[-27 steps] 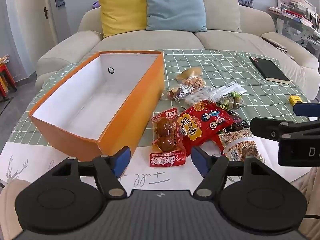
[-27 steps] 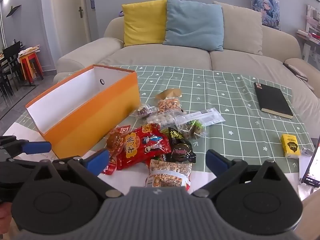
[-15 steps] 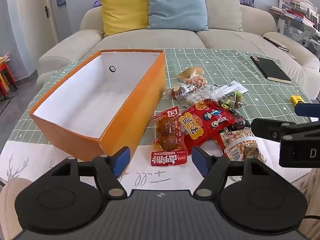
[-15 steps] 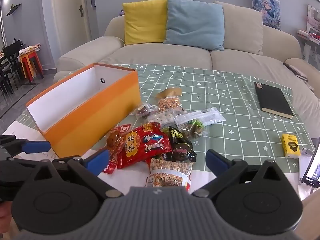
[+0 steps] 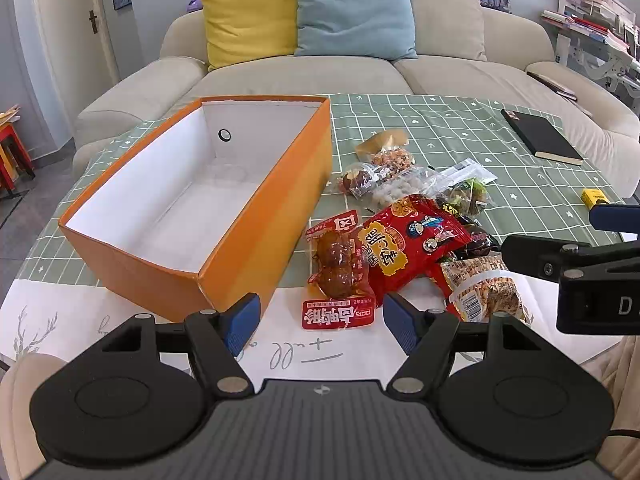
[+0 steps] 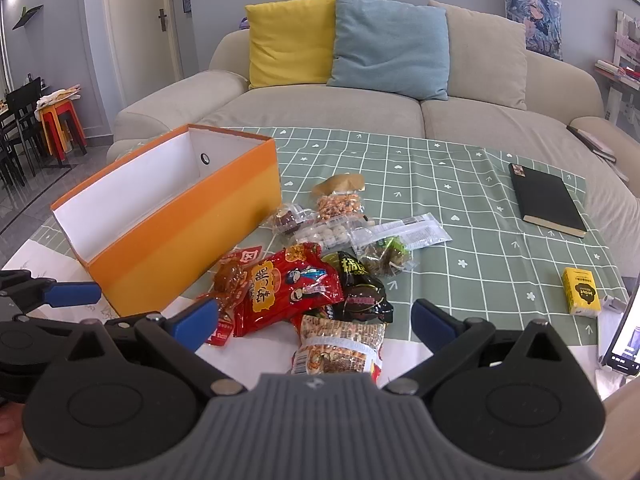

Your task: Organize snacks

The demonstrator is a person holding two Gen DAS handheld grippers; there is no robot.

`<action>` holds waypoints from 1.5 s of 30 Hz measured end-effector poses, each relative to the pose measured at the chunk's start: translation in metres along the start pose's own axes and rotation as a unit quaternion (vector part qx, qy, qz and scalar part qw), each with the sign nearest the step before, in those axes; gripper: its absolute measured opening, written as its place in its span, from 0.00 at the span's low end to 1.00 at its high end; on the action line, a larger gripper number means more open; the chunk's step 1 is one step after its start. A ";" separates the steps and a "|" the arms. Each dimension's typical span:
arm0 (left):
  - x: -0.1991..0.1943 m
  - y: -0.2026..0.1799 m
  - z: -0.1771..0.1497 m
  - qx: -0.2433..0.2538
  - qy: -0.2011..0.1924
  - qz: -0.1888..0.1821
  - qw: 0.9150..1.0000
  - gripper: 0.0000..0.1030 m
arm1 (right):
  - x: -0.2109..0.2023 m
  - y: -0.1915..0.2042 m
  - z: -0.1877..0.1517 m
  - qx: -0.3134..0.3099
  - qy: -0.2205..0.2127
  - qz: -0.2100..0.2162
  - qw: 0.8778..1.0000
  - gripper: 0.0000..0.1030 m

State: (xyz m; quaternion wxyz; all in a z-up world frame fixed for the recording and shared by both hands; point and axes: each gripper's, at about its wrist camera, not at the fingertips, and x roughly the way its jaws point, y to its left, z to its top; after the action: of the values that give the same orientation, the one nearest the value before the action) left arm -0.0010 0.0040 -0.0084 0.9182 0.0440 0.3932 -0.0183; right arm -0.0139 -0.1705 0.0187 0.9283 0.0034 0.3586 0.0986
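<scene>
Tools (image 5: 320,316) (image 6: 314,320) tilt downward, spread, above snacks (image 5: 404,248).

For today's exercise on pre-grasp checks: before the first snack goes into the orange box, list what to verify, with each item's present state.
1. Orange box open, nothing inside: ok.
2. Left tongs open, holding nothing: ok.
3. Right tongs open, holding nothing: ok.
4. Snack pile beside the box, in plain view: ok.
5. Braised-meat packet free of overlap: not ok, the red bag covers its edge.
6. Packets sealed: cannot tell.

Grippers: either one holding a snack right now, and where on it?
Nothing held. Left gripper and right gripper are both open, hovering short of the snack pile; orange box is empty.
</scene>
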 end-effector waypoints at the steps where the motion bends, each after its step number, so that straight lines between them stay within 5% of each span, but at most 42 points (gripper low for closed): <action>1: 0.000 0.000 0.000 0.000 0.000 0.000 1.000 0.80 | 0.000 0.000 0.000 0.000 0.000 0.000 1.000 0.96; 45: 0.000 -0.002 -0.001 0.001 0.005 0.001 1.000 0.80 | -0.001 0.001 -0.002 0.001 0.000 -0.001 1.000 0.96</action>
State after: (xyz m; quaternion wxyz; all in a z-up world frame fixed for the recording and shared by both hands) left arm -0.0022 0.0021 -0.0093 0.9162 0.0454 0.3977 -0.0172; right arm -0.0161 -0.1699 0.0178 0.9282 0.0038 0.3591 0.0978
